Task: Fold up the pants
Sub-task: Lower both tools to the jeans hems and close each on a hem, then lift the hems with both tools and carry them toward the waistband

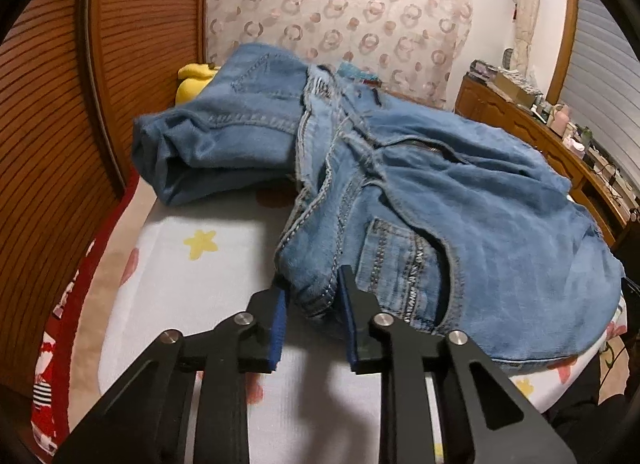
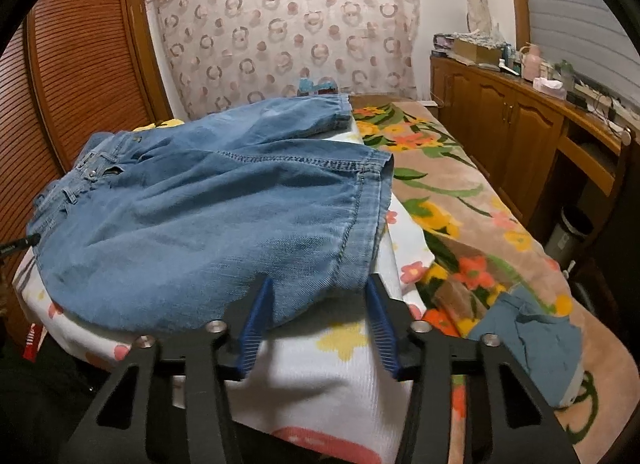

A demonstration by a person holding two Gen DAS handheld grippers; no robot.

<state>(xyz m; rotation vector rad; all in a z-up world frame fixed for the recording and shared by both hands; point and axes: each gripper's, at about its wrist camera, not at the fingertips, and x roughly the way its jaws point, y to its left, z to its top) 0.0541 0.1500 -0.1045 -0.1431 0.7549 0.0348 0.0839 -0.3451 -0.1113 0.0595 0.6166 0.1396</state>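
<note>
Light blue jeans (image 1: 440, 200) lie bunched on a white star-print sheet (image 1: 192, 264), waistband and pocket nearest the left gripper. My left gripper (image 1: 314, 284) is open, its blue-padded fingers either side of the waistband corner, with a gap at each pad. In the right wrist view the jeans (image 2: 208, 216) lie folded over, hems at the right. My right gripper (image 2: 320, 288) is open, its fingers straddling the near hem corner of the leg without pinching it.
A wooden slatted wardrobe (image 1: 52, 144) stands left of the bed. A floral blanket (image 2: 460, 200) covers the bed to the right, with a small blue cloth (image 2: 528, 348) on it. A wooden cabinet (image 2: 520, 128) with clutter runs along the right wall. A yellow plush (image 1: 196, 80) lies behind the jeans.
</note>
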